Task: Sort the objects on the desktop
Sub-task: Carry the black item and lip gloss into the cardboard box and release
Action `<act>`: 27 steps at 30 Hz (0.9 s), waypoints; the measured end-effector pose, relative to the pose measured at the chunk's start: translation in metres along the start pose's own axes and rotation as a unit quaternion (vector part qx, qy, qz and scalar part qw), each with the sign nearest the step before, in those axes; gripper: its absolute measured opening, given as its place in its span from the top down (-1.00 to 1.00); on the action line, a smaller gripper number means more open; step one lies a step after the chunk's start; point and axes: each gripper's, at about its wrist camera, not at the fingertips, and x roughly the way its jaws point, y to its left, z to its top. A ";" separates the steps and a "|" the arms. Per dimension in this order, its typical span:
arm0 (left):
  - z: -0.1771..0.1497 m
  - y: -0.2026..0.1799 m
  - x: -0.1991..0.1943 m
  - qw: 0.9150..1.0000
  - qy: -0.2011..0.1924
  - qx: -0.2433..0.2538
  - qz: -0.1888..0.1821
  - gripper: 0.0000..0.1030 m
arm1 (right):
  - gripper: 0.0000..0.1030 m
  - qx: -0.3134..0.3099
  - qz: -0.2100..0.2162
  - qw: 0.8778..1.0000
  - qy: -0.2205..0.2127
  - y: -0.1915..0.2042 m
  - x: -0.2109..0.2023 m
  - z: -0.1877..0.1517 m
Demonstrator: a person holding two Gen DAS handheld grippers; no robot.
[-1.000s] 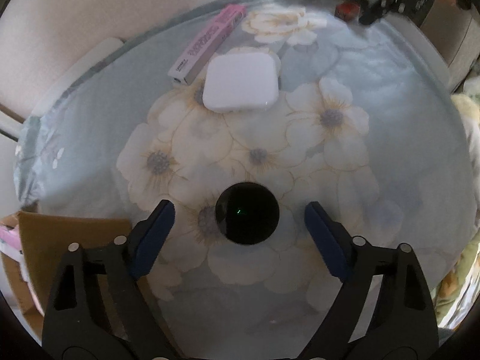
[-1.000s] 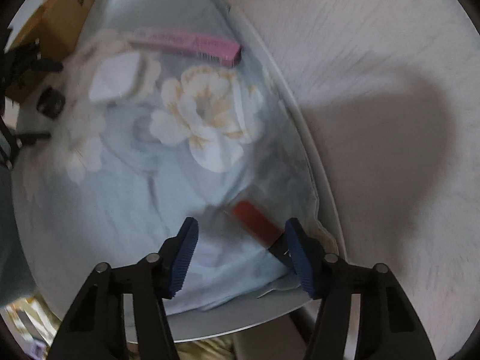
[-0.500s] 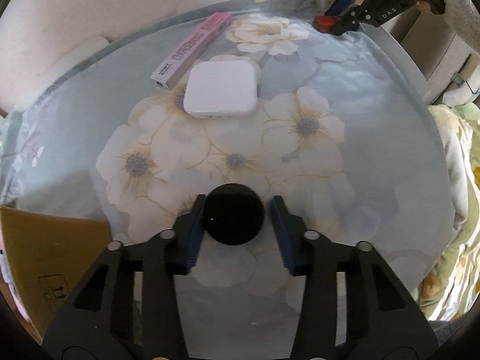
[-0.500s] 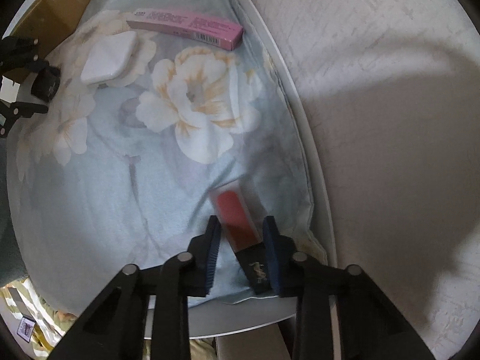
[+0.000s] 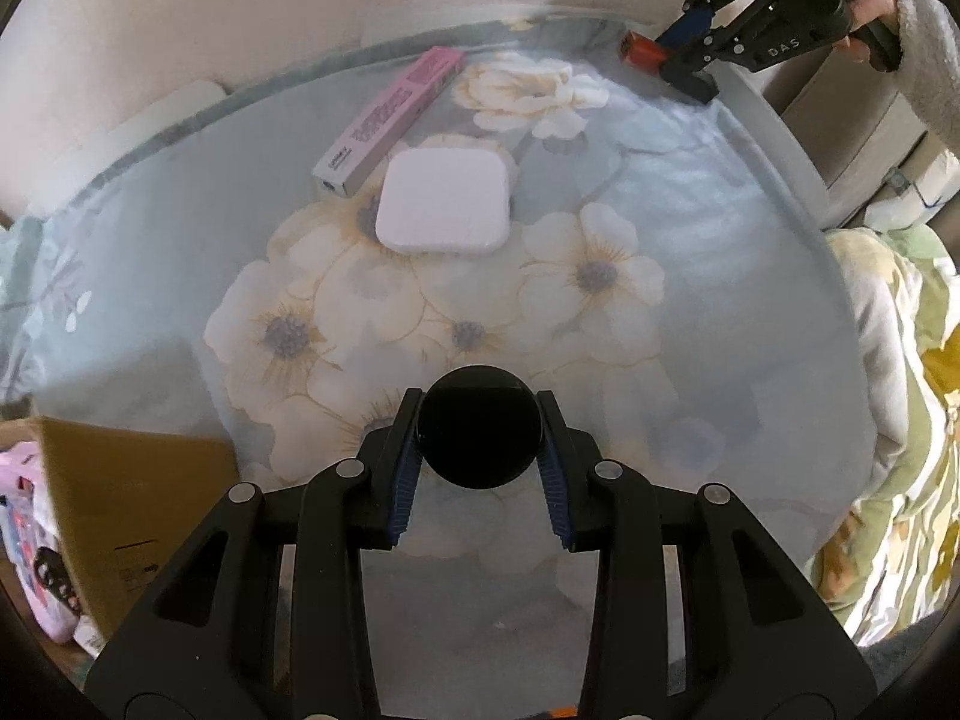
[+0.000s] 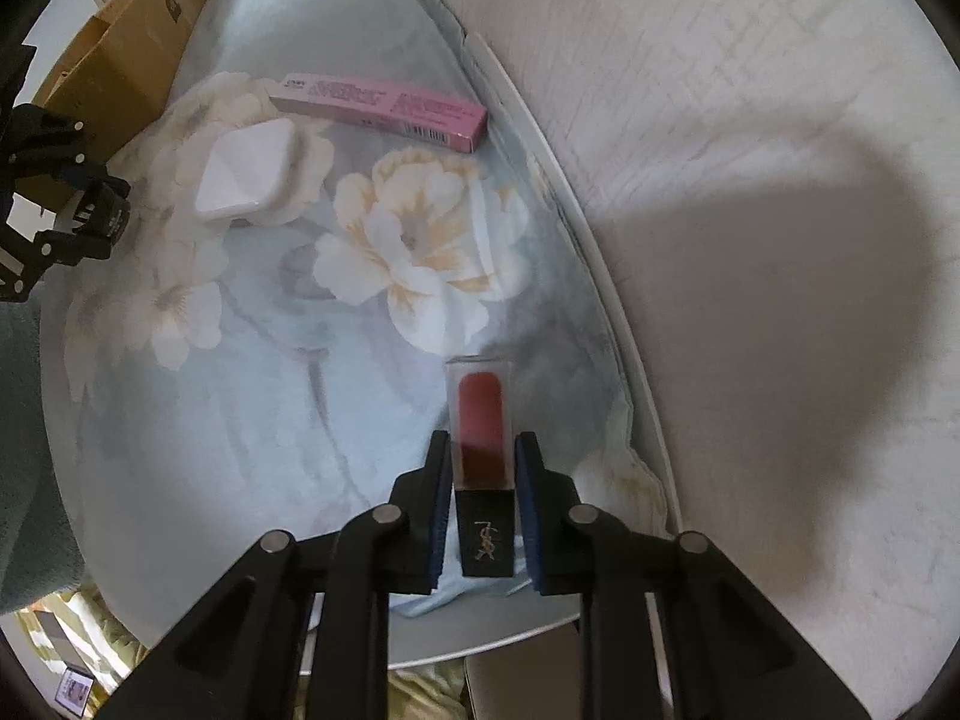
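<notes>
A black round jar (image 5: pixel 480 435) sits between the blue pads of my left gripper (image 5: pixel 477 402); the jaws are still closing and the pads press its sides. In the right wrist view that gripper (image 6: pixel 102 204) and the jar (image 6: pixel 111 213) show at the left edge. My right gripper (image 6: pixel 483 441) is shut on a red lip gloss tube (image 6: pixel 480 402) with a black cap, held just above the floral cloth near the table's edge. The left wrist view shows that tube (image 5: pixel 639 51) far off at the top right. A pink box (image 5: pixel 390 117) and a white square case (image 5: pixel 447 204) lie on the cloth.
The round table carries a pale blue floral cloth (image 5: pixel 690 210). A brown cardboard box (image 5: pixel 132 498) stands beside the table at the lower left; it also appears in the right wrist view (image 6: pixel 120 54). A pale wall runs behind. Patterned bedding lies at the right.
Both grippers went from wide open to closed: the left onto the black jar, the right onto the lip gloss tube. The tube now points straight along the right fingers and has risen slightly.
</notes>
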 end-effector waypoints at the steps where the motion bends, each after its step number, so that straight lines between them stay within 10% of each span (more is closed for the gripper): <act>1: 0.003 -0.001 -0.002 1.000 -0.002 0.001 -0.003 0.37 | 0.65 0.002 0.001 1.000 0.000 0.002 -0.004 -0.001; 15: 0.009 0.012 -0.104 0.999 -0.052 0.010 -0.006 0.37 | 0.65 -0.012 -0.020 1.000 -0.020 0.009 -0.085 0.019; 27: -0.029 0.102 -0.194 0.995 -0.081 -0.038 0.040 0.37 | 0.65 -0.056 -0.042 0.995 -0.075 0.111 -0.158 0.131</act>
